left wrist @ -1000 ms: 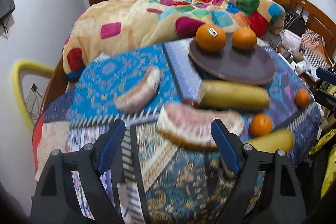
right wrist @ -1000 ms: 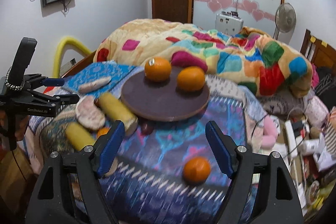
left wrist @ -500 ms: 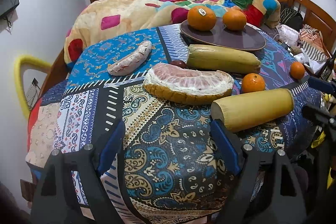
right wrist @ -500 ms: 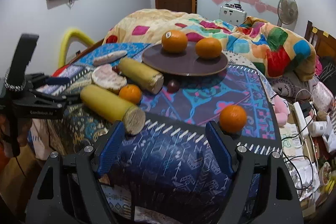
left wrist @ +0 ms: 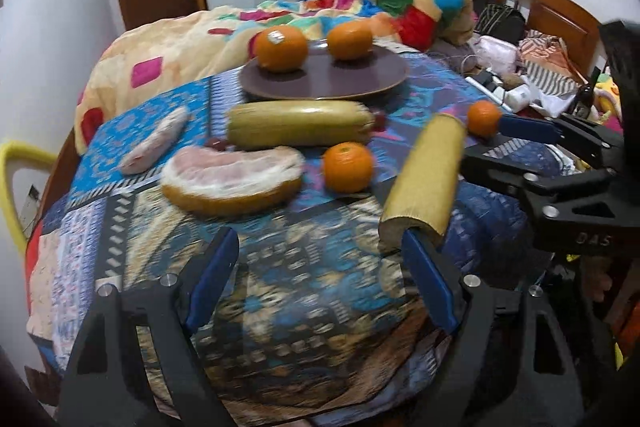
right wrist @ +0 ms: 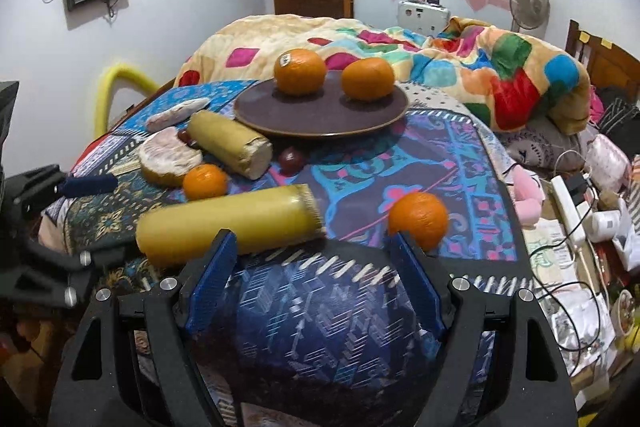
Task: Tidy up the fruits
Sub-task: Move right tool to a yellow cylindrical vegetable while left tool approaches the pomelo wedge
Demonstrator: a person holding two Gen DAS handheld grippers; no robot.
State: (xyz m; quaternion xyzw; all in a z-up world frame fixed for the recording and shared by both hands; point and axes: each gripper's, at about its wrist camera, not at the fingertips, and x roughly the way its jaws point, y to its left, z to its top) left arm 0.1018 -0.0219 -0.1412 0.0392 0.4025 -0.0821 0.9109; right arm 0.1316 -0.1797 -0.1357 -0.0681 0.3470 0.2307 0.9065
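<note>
A round table with a patterned cloth holds a dark plate with two oranges on it. In front lie two yellow cane-like sticks, a pomelo wedge, a smaller pomelo piece and two small oranges. My left gripper is open and empty at the near edge. My right gripper is open and empty, with a small orange just beyond its right fingertip and a stick by its left.
A bed with a colourful blanket lies behind the table. Clutter with cables and a power strip fills the floor at the right. A yellow chair frame stands at the left. Two dark small fruits lie near the plate.
Both grippers have swung round the table edge and come closer. The right gripper now shows at the right of the left wrist view. Both stay open and empty.
</note>
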